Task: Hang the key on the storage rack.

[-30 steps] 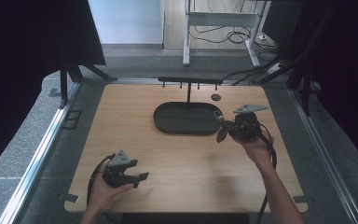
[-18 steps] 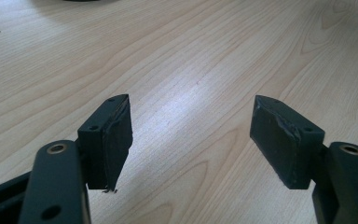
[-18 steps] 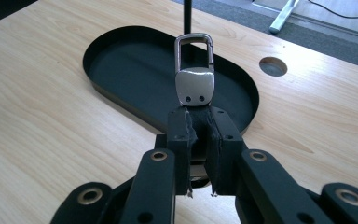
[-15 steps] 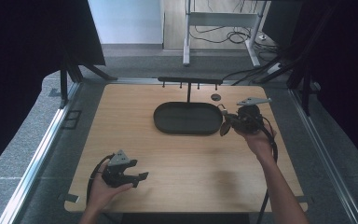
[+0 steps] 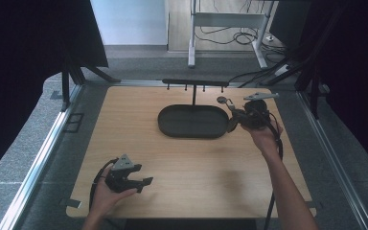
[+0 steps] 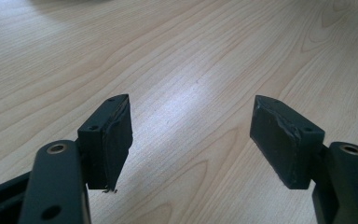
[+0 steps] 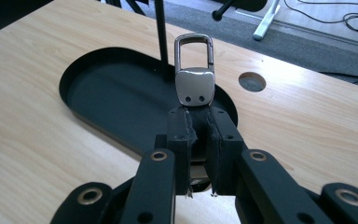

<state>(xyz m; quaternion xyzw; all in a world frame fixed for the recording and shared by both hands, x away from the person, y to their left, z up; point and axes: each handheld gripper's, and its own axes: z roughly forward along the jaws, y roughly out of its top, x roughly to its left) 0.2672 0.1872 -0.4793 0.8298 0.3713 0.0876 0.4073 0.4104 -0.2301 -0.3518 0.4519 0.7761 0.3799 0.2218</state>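
My right gripper (image 7: 199,154) is clamped tight on a metal key ring clasp (image 7: 194,74), its silver tab pinched between the pads and its oblong snap loop standing up beyond them; in the high view that right gripper (image 5: 234,120) hangs near the table's far right corner, just off the right end of the black oval tray (image 5: 172,125). My left gripper (image 6: 191,140) rests low over bare wood with its jaws spread wide and nothing between them; from above the left gripper (image 5: 141,181) sits by the near edge of the table (image 5: 124,139), toward its left corner, well apart from the tray.

I judge the step in hand to be carrying the clasp to the hook stand (image 5: 195,84), whose thin post rises from the tray's far side and whose crossbar runs along the table's far edge; the clasp is not yet on any peg. The next move, as I read it, calls for lifting the loop to crossbar height, lining its opening with one small peg, and only then easing my grip; a tilted loop could slip past so short a peg.

Counted: one clasp; one tray; one stand, with what look like four pegs under its bar; one round hole (image 7: 252,81) in the tabletop near the far right corner; two grippers.
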